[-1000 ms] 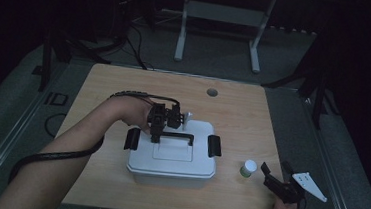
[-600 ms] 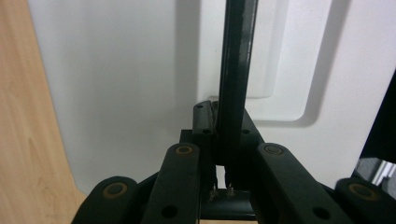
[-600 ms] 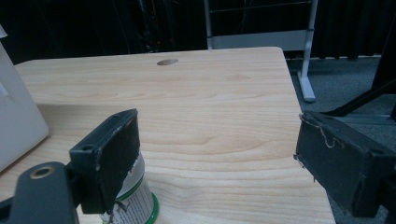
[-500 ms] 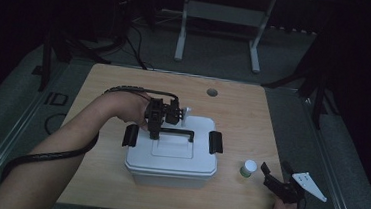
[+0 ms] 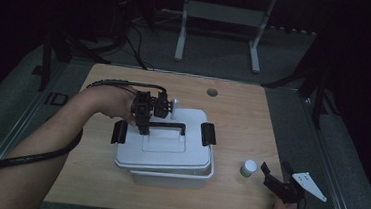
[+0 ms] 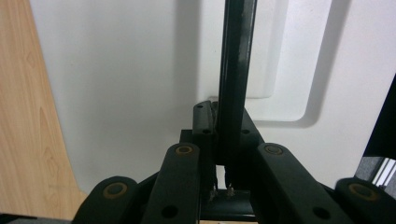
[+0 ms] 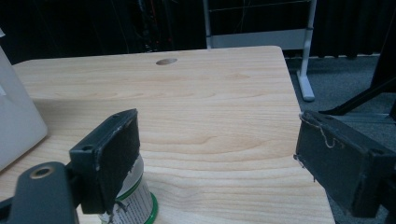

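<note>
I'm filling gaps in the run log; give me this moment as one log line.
left gripper: shut on lid handle | lid: on white box | right gripper: open beside bottle

I count one white box (image 5: 169, 161) with one lid (image 5: 162, 148), one black handle (image 5: 166, 127) and two black side latches (image 5: 207, 134). One small white bottle (image 5: 248, 168). Two grippers: left gripper (image 5: 144, 126), right gripper (image 5: 274, 174). One table (image 5: 242, 119).

In the right gripper view a jaw hides most of the bottle (image 7: 135, 200), its label print too small to read, and the left edge crops the box (image 7: 16, 126). In the left gripper view the handle (image 6: 236, 70) runs off the top.
</note>
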`<control>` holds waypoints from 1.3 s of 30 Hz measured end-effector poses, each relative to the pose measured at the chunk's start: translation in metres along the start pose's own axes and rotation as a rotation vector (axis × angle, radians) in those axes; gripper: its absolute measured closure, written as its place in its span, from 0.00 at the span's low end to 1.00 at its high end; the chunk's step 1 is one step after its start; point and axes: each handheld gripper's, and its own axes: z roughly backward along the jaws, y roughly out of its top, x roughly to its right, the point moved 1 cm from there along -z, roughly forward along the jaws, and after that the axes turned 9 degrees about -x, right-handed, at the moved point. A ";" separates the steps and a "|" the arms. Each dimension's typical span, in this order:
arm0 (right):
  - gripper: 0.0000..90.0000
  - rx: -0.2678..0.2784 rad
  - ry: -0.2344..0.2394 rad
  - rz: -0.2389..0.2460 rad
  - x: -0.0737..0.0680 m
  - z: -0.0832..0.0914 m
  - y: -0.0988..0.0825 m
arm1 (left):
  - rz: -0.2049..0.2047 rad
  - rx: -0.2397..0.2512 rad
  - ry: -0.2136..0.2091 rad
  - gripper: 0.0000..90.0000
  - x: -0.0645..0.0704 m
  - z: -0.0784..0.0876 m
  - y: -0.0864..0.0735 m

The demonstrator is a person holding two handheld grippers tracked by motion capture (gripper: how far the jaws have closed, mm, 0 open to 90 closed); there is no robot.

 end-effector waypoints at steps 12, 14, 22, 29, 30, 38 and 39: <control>0.15 -0.001 -0.001 0.000 0.000 0.000 0.000 | 0.111 -0.018 0.003 0.93 -0.006 -0.007 -0.041; 0.15 0.000 -0.001 -0.001 0.000 0.000 0.000 | 0.115 -0.019 -0.001 0.93 -0.006 -0.010 -0.049; 0.15 -0.003 -0.004 0.001 0.000 0.000 0.000 | 0.163 -0.014 -0.024 0.93 -0.001 -0.018 -0.081; 0.15 -0.005 -0.006 0.004 -0.001 0.000 0.000 | 0.231 -0.010 -0.048 0.93 0.002 -0.025 -0.116; 0.15 -0.006 -0.007 0.005 -0.001 0.000 0.000 | 0.236 -0.012 -0.050 0.93 0.002 -0.026 -0.120; 0.15 -0.009 -0.010 0.005 -0.001 -0.001 0.000 | 0.320 -0.020 -0.066 0.93 0.006 -0.041 -0.161; 0.15 -0.011 -0.011 0.006 -0.001 -0.001 0.000 | 0.326 -0.017 -0.069 0.93 0.007 -0.043 -0.165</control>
